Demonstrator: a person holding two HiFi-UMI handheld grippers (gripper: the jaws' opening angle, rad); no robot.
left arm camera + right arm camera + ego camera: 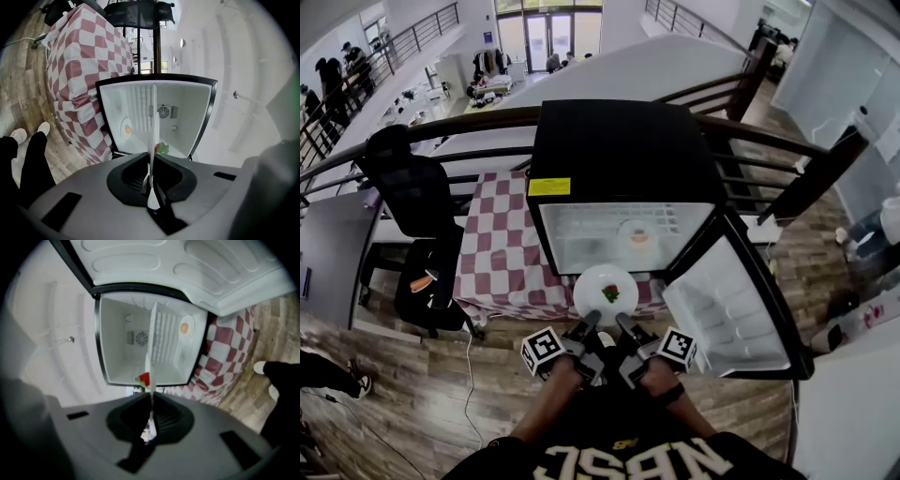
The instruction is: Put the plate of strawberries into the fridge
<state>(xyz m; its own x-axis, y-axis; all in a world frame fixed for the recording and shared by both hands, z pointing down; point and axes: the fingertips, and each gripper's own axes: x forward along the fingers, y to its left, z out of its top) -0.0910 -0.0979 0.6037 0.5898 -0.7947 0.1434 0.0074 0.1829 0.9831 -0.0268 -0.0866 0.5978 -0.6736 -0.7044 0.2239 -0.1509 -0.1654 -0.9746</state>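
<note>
Plate [606,292] with one strawberry [610,293] held just before the open fridge [623,150], not yet inside.

Pinched at its near rim from both sides: left hand-held gripper [590,321] and right hand-held gripper [622,322] each pressed tight on the thin edge, side by side. Done so far, judging by the scene: door [727,305] swung wide to the right, plate lifted clear of the bench [502,244] and brought level with the opening. Left to do: reaching in, setting down on the shelf near the dish [636,236] already there, letting go, probably shutting the door. Round, so no long axis; carried flat, face up, far rim toward the fridge's inside.
</note>
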